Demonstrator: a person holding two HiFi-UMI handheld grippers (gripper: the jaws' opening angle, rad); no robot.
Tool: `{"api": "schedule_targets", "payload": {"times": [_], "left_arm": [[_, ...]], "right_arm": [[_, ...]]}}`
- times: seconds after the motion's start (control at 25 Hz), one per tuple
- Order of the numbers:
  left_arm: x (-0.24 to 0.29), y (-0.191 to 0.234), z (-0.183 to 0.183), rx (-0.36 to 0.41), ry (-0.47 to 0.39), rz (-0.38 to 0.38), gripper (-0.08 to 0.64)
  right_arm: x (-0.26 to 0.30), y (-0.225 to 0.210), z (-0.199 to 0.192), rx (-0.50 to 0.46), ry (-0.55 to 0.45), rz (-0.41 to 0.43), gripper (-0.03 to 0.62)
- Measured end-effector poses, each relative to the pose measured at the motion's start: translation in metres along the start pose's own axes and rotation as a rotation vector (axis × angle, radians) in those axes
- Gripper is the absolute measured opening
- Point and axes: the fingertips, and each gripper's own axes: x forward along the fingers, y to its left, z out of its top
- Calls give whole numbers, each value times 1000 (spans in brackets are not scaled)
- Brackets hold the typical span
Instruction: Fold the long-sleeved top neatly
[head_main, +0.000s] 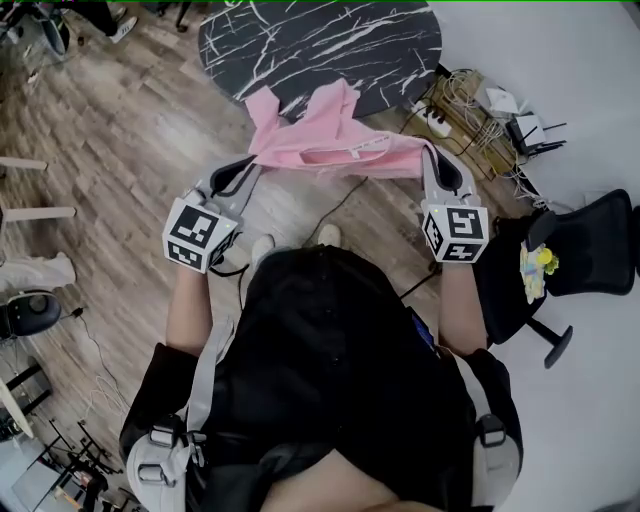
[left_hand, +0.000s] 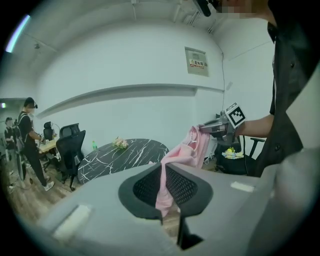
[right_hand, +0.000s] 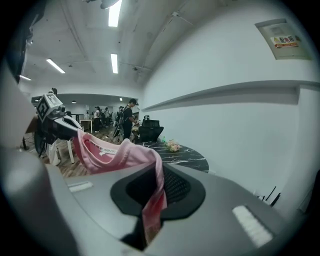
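Observation:
A pink long-sleeved top (head_main: 330, 140) hangs stretched in the air between my two grippers, in front of the round black marble table (head_main: 330, 45). My left gripper (head_main: 252, 165) is shut on the top's left end, and pink cloth (left_hand: 172, 172) runs between its jaws. On the other side my right gripper (head_main: 430, 152) is shut on the right end, with cloth (right_hand: 152, 197) pinched between its jaws. The neckline with its label (right_hand: 107, 150) faces the right gripper view. A loose part of the top (head_main: 265, 110) rests toward the table's near edge.
A black office chair (head_main: 590, 250) with a yellow thing on it stands at the right. A crate of cables and a power strip (head_main: 470, 110) sit beside the table. Wooden floor (head_main: 120, 130) lies left. People stand at desks (left_hand: 27, 125) far off.

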Motion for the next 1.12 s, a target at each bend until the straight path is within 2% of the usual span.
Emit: {"api": "schedule_targets", "payload": {"times": [0.24,0.44,0.76,1.12], "left_arm": [[-37,8,10,23,-52,7,28],[-76,18,13,93,-49,-6,28],[-130,36,25,159,-81,-50,26],[-174,49,27,171,-135,-47,26]], "right_arm": [[-18,24,26,-23,-47,-37,21],[-37,56,55,-28,-91,-76,21],[-72,102,90,-56,-158,-146,21],[-97,146,108,-149,-196,-172,21]]}}
